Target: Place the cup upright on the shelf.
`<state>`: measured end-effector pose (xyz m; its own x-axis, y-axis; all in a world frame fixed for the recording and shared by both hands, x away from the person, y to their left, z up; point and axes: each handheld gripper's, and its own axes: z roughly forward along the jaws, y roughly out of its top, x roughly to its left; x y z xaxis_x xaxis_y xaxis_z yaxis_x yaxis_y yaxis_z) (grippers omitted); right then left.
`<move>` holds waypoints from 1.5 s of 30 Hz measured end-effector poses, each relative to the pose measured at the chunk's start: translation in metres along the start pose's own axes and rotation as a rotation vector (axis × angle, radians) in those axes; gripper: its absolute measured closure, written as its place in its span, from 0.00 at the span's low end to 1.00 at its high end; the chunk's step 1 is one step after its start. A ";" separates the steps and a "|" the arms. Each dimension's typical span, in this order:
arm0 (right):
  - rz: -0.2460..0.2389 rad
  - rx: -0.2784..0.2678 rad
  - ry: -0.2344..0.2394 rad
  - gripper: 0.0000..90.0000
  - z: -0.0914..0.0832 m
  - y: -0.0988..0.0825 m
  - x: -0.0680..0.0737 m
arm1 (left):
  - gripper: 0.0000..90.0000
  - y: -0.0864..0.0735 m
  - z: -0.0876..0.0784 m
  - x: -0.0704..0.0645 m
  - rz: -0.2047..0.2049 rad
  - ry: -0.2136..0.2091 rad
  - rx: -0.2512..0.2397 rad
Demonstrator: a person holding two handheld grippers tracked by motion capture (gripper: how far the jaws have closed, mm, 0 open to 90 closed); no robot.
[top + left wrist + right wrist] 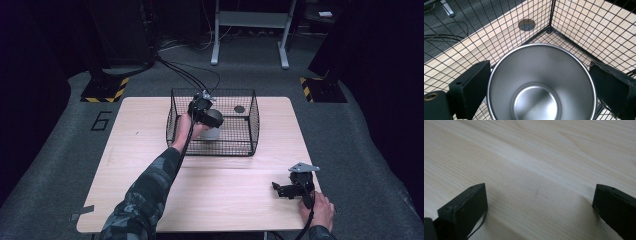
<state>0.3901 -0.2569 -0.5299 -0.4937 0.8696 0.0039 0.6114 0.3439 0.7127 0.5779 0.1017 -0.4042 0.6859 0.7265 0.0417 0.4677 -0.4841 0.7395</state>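
Note:
A shiny steel cup [541, 82] stands upright inside a black wire basket [574, 30], near a corner of it, mouth up and empty. My left gripper [541, 66] reaches down into the basket [252, 125], and its two black jaws press the cup's rim from either side. From above, the left gripper [210, 119] covers most of the cup [212, 132]. My right gripper [279, 190] lies low at the table's front right, held by a hand. In its own view, the right gripper [540, 187] is open over bare wood.
The light wooden table [225, 195] carries the basket at its far middle. A dark round spot [526, 25] shows on the tabletop through the mesh, also visible from above [239, 109]. Cables [185, 75] trail off the far edge to the floor.

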 end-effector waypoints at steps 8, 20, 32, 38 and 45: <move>0.001 0.000 0.000 0.00 0.000 0.000 0.000 | 0.07 -0.001 0.005 0.000 0.006 -0.005 0.026; 0.000 -0.001 0.000 0.00 0.000 0.000 0.000 | 0.07 -0.003 0.012 -0.002 -0.007 -0.008 0.039; 0.003 -0.002 0.000 0.00 0.000 0.000 0.000 | 0.07 -0.005 0.016 -0.001 0.005 -0.015 0.075; 0.002 -0.003 0.000 0.00 0.000 0.000 0.000 | 0.07 -0.008 0.013 0.002 -0.005 -0.020 0.092; 0.003 -0.011 -0.001 0.00 0.001 0.000 0.000 | 0.07 -0.008 0.012 0.002 -0.007 -0.018 0.097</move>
<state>0.3904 -0.2565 -0.5304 -0.4916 0.8708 0.0055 0.6060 0.3375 0.7203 0.5829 0.1011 -0.4180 0.6920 0.7215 0.0234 0.5241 -0.5244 0.6710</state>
